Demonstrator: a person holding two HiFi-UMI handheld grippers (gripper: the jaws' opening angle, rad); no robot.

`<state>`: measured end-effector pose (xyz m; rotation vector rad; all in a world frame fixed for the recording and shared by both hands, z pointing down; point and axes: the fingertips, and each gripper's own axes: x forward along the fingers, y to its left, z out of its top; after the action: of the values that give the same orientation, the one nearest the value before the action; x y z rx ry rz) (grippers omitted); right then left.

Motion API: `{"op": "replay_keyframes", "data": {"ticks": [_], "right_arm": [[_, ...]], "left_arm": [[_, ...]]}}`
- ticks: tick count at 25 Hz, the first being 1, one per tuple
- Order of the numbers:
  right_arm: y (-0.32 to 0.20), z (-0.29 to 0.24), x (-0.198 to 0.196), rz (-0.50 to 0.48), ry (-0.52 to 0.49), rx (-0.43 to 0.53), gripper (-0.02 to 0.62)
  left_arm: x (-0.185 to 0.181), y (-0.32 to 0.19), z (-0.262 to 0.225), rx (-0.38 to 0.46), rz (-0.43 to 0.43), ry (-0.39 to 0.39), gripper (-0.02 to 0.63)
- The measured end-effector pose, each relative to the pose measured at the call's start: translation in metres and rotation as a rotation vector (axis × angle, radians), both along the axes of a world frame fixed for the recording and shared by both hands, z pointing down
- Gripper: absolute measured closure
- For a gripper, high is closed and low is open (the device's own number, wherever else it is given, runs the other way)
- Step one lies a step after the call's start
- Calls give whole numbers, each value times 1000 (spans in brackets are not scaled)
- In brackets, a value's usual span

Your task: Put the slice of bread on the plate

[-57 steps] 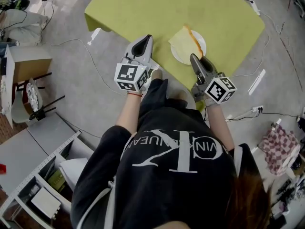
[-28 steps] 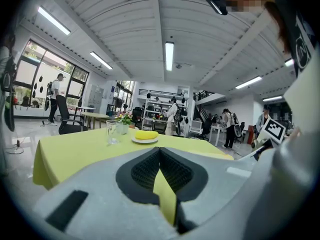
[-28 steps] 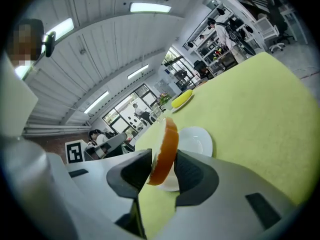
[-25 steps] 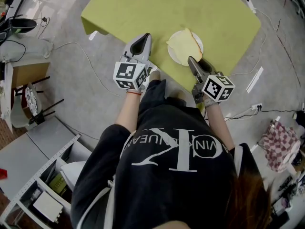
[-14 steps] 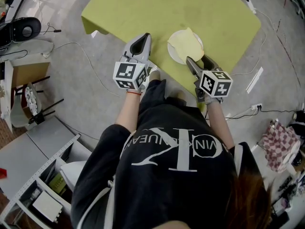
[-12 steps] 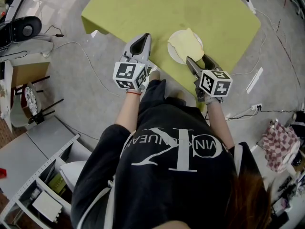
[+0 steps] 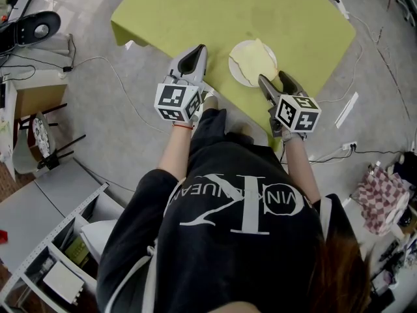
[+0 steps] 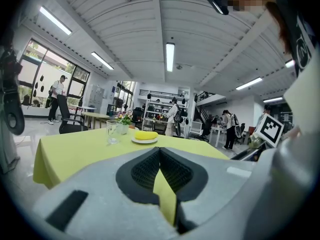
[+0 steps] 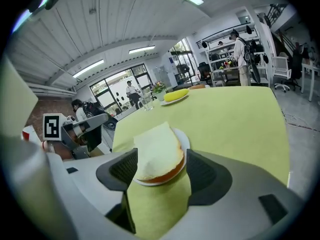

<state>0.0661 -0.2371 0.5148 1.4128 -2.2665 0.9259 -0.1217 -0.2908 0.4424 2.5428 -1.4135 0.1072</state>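
Where the bread lies: bread (image 7: 253,60) flat on the plate (image 7: 235,75), crust edge facing the right claw, covering most of the plate.
Plate: white, on the green tabletop (image 7: 195,12), close to its near edge.
Right claw (image 7: 273,78): at the plate's near rim, tilted down toward it. Its jaws are opening and stand wide apart. The bread shows in the gap just ahead, and neither pad touches it.
Left claw (image 7: 194,51): at the tabletop's near edge, left of the plate and apart from it. Its jaws are together at the tips, with nothing between them.
Far side: a glass (image 8: 113,131) and a second plate (image 8: 145,140) carrying a yellow thing, perhaps a banana; too small to be sure.
Floor: cables trail round the tabletop.
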Motion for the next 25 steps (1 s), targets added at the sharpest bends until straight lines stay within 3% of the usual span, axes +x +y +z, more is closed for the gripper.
{"op": "replay_keyframes", "data": {"ticks": [4,13,25], "right_arm": [[-1,-8,3,-17,36,46,351],[-7,-38,12,-41,68,196,588],[-23,-95,21,-40,33,417,594]], "left_arm": [[1,0,-3,6,2,0,606],[6,-2,-20,39,13,13,606],[3,-4,-47,92,3,25,606]]}}
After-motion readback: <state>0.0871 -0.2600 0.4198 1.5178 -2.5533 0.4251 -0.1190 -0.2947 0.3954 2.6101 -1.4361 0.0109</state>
